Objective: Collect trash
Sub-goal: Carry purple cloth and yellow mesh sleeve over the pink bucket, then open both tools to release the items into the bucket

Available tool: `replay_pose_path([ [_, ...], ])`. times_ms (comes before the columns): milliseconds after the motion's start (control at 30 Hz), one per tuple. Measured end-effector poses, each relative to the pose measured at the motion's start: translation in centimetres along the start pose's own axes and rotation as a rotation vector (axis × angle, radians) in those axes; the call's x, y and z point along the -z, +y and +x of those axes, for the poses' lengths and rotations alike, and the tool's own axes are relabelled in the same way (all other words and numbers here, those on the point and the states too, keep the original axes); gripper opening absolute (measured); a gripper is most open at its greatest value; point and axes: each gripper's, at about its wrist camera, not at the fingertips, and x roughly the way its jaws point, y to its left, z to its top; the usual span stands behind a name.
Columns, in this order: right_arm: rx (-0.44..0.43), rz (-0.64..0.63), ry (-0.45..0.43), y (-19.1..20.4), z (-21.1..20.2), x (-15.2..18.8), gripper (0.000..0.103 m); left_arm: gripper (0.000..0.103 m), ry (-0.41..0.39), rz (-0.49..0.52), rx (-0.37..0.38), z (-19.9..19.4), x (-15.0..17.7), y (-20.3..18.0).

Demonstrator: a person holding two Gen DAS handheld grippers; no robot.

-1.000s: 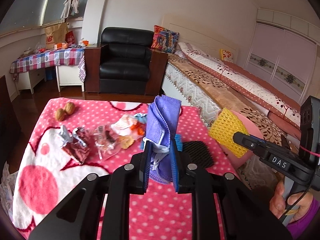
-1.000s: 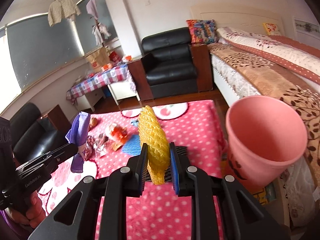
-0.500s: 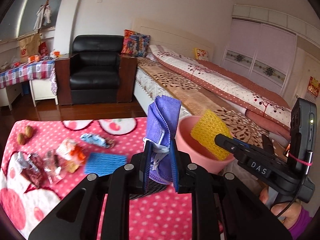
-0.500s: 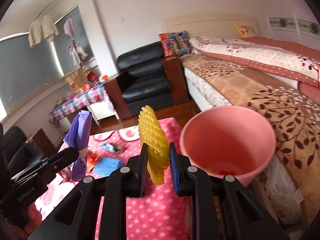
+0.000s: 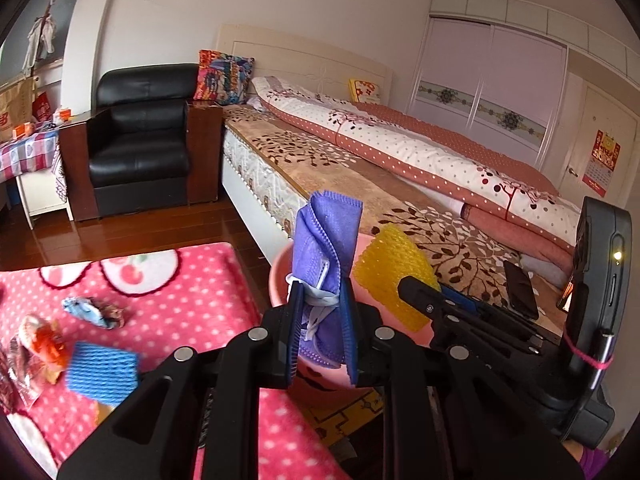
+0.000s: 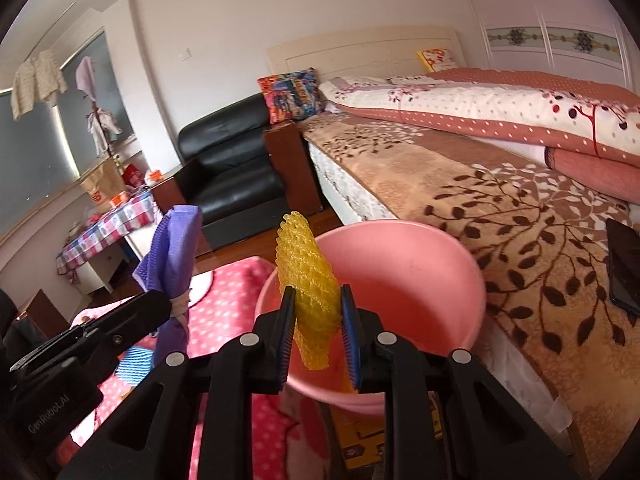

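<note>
A crumpled purple face mask (image 5: 326,236) stands upright between the blue pads of my left gripper (image 5: 321,308), which is shut on it. My right gripper (image 6: 317,314) is shut on a yellow foam net (image 6: 308,276). Both hang over the near rim of a pink plastic bucket (image 6: 404,268) beside the table. In the left wrist view the bucket (image 5: 278,280) is mostly hidden behind the mask, and the right gripper (image 5: 412,290) with the yellow net (image 5: 390,276) sits just to the right. In the right wrist view the left gripper (image 6: 160,304) and the mask (image 6: 172,248) are at the left.
A table with a pink dotted cloth (image 5: 180,300) carries a blue foam net (image 5: 102,372), a crumpled wrapper (image 5: 94,312) and other snack wrappers. A bed (image 6: 520,208) with a dark phone (image 6: 624,268) lies right of the bucket. A black armchair (image 5: 140,140) stands behind.
Both grippers have swung right, away from above the table to over the pink bucket, each still holding its piece of trash. The bucket now looks closer and larger.
</note>
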Motion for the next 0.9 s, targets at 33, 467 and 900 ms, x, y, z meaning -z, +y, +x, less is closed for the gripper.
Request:
replay_pose_path([
  [33,0.007,0.004,0.003,-0.5,0.4,-0.1,0.022,0.018,0.005,0.003,0.003,0.7,-0.1,-0.3],
  [467,0.074,-0.003,0.082,-3.9,4.9,0.0,0.022,0.018,0.089,-0.001,-0.005,7.2,0.5,-2.0],
  [900,0.103,-0.013,0.102,-4.7,5.7,0.0,0.039,0.022,0.12,-0.037,0.001,8.6,0.7,-1.4],
])
